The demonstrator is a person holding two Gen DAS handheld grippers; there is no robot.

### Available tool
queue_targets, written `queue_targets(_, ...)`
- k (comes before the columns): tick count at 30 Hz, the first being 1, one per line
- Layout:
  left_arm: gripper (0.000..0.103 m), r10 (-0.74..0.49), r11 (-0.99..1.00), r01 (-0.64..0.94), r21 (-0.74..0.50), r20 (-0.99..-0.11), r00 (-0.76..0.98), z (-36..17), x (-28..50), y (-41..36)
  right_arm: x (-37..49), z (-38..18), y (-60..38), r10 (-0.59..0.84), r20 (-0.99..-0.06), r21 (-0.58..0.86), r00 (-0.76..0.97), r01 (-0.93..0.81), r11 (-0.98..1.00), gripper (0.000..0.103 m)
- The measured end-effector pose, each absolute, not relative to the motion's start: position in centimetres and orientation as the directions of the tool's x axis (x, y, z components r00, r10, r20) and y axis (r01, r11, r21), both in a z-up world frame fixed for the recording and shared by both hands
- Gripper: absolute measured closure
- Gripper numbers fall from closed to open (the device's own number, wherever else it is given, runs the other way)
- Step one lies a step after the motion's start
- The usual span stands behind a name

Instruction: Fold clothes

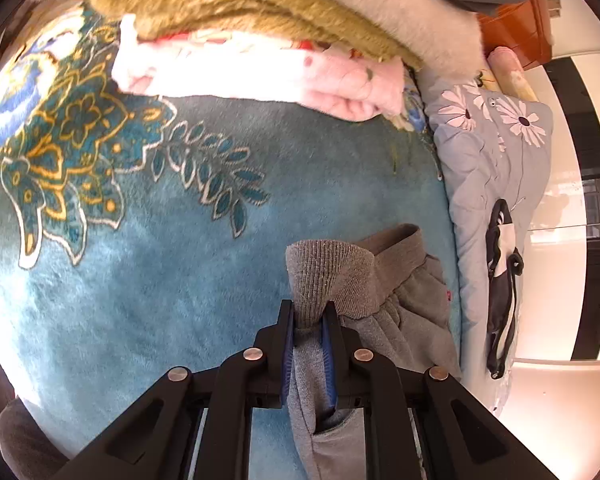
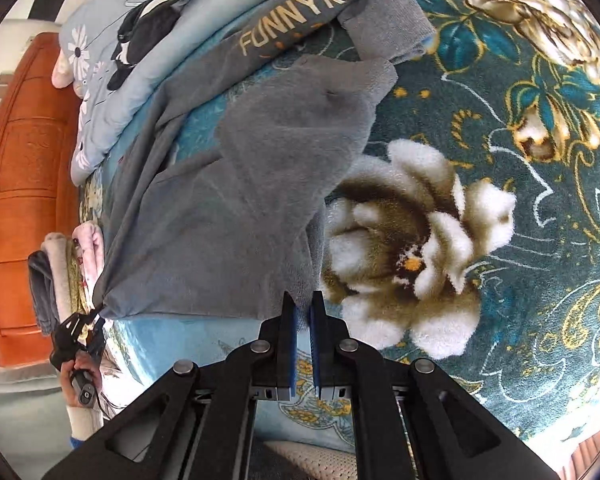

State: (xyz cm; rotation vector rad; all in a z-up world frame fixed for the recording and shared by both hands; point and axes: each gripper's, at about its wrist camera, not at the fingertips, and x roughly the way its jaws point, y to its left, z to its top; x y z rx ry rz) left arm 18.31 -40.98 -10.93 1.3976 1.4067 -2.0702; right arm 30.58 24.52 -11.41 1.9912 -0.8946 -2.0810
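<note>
Grey sweatshirt (image 2: 236, 184) lies spread on the teal floral blanket (image 2: 500, 240) covering the bed, "FUNNYKID" lettering (image 2: 300, 12) on its far sleeve. Left hand-held gripper (image 1: 309, 320) is clamped on a ribbed grey cuff (image 1: 328, 276), fabric bunched between the blue pads (image 1: 327, 344). Right hand-held gripper (image 2: 303, 312) sits at the garment's near edge, jaws narrow, nothing between them. Folded stack of fleece clothes (image 1: 260, 40) at the blanket's far side; grey flowered pillow (image 1: 496, 152) beside it.

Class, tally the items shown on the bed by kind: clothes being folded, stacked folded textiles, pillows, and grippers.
Grey sweatpants: 1
Stacked folded textiles, at least: 3 (olive, cream, pink)
Floral pillow: 1
Grippers: 2 (left gripper, right gripper)
Total: 7
</note>
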Motion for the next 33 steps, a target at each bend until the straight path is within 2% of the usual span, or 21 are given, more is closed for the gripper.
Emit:
queue_targets(7, 0.089, 0.282, -0.493, 0.69, -0.53, -0.848, -0.45, -12.8, 18.6, -41.2, 32.6, -15.3, 23.0, -0.479, -0.878, 0.454, -0.011, -0.338, -0.824, 0.098)
queue_targets(10, 0.085, 0.3, -0.477, 0.688, -0.547, -0.837, -0.457, -13.3, 19.3, -41.3, 32.2, -15.4, 22.4, -0.465, -0.885, 0.442, 0.015, -0.284, -0.851, 0.095)
queue_targets(13, 0.072, 0.315, -0.449, 0.699, -0.557, -0.83, -0.46, -13.3, 20.3, -41.3, 31.5, -15.2, 22.5, -0.454, -0.89, 0.43, 0.035, -0.263, -0.864, 0.093)
queue_targets(14, 0.065, 0.311, -0.442, 0.702, -0.559, -0.829, -0.464, -13.1, 20.9, -41.2, 31.3, -14.8, 22.9, -0.463, -0.886, 0.439, 0.022, -0.277, -0.855, 0.085)
queue_targets(15, 0.063, 0.308, -0.435, 0.705, -0.56, -0.828, -0.468, -12.9, 21.4, -41.0, 31.1, -14.3, 23.4, -0.471, -0.882, 0.453, -0.008, -0.291, -0.843, 0.079)
queue_targets(17, 0.063, 0.302, -0.422, 0.711, -0.563, -0.826, -0.475, -12.5, 22.4, -40.8, 30.7, -13.2, 24.8, -0.471, -0.879, 0.472, -0.081, -0.302, -0.828, 0.06)
queue_targets(19, 0.063, 0.296, -0.409, 0.715, -0.566, -0.824, -0.483, -12.1, 23.4, -40.4, 29.7, -12.5, 26.1, -0.422, -0.896, 0.444, -0.139, -0.304, -0.843, 0.055)
queue_targets(24, 0.063, 0.397, -0.54, 0.593, -0.597, -0.802, -0.446, -10.5, 22.5, -34.0, 26.2, -14.3, 29.6, -0.315, -0.918, 0.389, -0.24, -0.403, -0.828, 0.055)
queue_targets(30, 0.062, 0.472, -0.597, 0.546, -0.588, -0.808, -0.354, -12.3, 22.5, -29.4, 22.9, -17.9, 30.4, -0.303, -0.92, 0.392, -0.249, -0.534, -0.749, 0.056)
queue_targets(31, 0.062, 0.483, -0.606, 0.537, -0.587, -0.808, -0.337, -12.6, 22.5, -28.6, 22.7, -18.0, 30.4, -0.298, -0.92, 0.391, -0.255, -0.54, -0.745, 0.062)
queue_targets(32, 0.062, 0.494, -0.615, 0.528, -0.586, -0.808, -0.321, -12.9, 22.6, -27.8, 22.5, -17.9, 30.3, -0.297, -0.919, 0.394, -0.26, -0.54, -0.744, 0.083)
queue_targets(33, 0.062, 0.505, -0.623, 0.519, -0.585, -0.808, -0.304, -13.2, 22.6, -27.1, 22.4, -17.6, 30.2, -0.302, -0.916, 0.399, -0.263, -0.531, -0.748, 0.092)
